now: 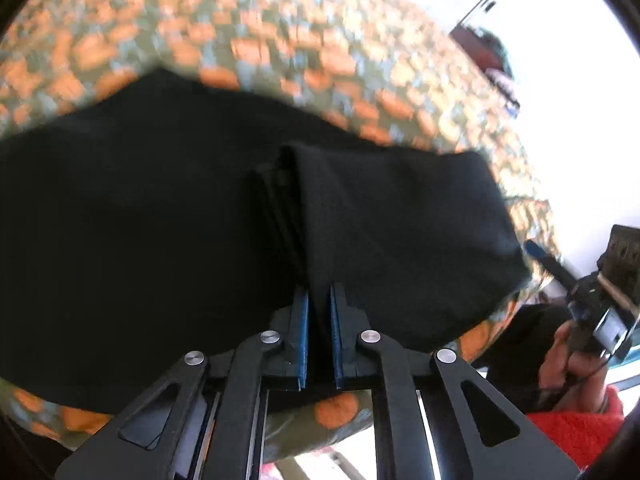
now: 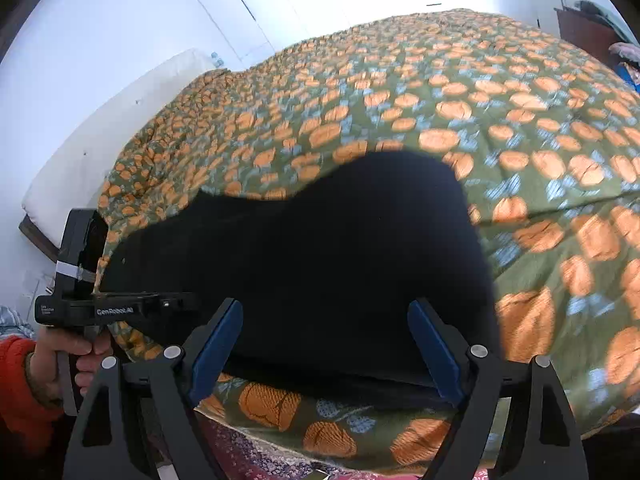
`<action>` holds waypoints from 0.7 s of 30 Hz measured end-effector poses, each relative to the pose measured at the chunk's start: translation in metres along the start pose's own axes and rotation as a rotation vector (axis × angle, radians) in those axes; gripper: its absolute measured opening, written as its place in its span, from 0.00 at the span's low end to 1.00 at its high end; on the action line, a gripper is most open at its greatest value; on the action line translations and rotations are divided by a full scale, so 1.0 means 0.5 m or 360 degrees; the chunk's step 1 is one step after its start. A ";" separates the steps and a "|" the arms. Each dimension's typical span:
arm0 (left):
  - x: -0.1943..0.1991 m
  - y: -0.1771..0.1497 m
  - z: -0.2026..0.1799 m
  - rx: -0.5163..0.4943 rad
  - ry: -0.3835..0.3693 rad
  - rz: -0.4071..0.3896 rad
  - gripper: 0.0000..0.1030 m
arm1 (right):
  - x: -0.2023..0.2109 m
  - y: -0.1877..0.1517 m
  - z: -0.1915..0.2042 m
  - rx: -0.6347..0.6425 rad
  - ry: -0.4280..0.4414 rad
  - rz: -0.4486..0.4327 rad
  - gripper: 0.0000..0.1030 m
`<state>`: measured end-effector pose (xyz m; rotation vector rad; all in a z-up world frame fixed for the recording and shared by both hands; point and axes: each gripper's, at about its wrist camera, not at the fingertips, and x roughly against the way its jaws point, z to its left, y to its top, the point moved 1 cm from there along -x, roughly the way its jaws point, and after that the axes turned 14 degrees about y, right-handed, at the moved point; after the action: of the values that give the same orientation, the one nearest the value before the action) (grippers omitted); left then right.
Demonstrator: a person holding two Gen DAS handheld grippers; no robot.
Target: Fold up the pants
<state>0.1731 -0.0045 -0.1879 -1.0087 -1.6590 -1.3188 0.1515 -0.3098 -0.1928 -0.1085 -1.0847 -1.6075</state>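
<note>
On the bedspread (image 2: 520, 128), a green quilt printed with orange pumpkins and pale blue flowers, the black pants (image 2: 312, 264) are lying near the bed's front edge, touching the cover along their whole underside. From the left wrist view, the pants (image 1: 140, 220) are spreading wide across the bedspread (image 1: 280, 32), with 1 upright fold of cloth rising from them. The left gripper (image 1: 319, 312) is pinching that fold: its 2 blue-padded fingers (image 1: 304, 332) are sitting almost pressed together, with a strip of black fabric running up between them. The right gripper (image 2: 325, 322) is hovering at the near edge of the pants, its jaws spread wide, and the blue pads (image 2: 434, 348) are standing on either side of the dark cloth without closing on it. Whether they are touching the fabric cannot be told. Left of the pants in the right wrist view, a hand (image 2: 68, 360) in a red sleeve (image 2: 20, 384) is gripping the handle of the other black gripper. Beyond the bedspread, a white mattress (image 2: 112, 120) is leaning against a white wall (image 2: 120, 12).
</note>
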 end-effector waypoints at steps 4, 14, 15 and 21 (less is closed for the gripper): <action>0.004 -0.005 0.044 -0.0040 0.0079 -0.0017 0.07 | 0.102 0.067 0.011 0.0059 0.0036 -0.0246 0.82; -0.044 -0.020 0.011 -0.0097 0.0109 0.0006 0.09 | -0.137 0.084 -0.119 -0.0216 0.0100 0.0520 0.59; -0.043 -0.021 0.007 -0.0102 0.0112 0.0001 0.09 | -0.127 0.099 -0.112 -0.0207 0.0122 0.0479 0.59; -0.050 -0.015 0.006 -0.0100 0.0109 0.0002 0.10 | -0.095 0.203 -0.100 -0.0223 0.0170 0.0153 0.60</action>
<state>0.1757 -0.0056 -0.2138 -0.9902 -1.5738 -1.3971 0.2740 -0.3030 -0.1900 -0.1636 -0.8722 -1.5833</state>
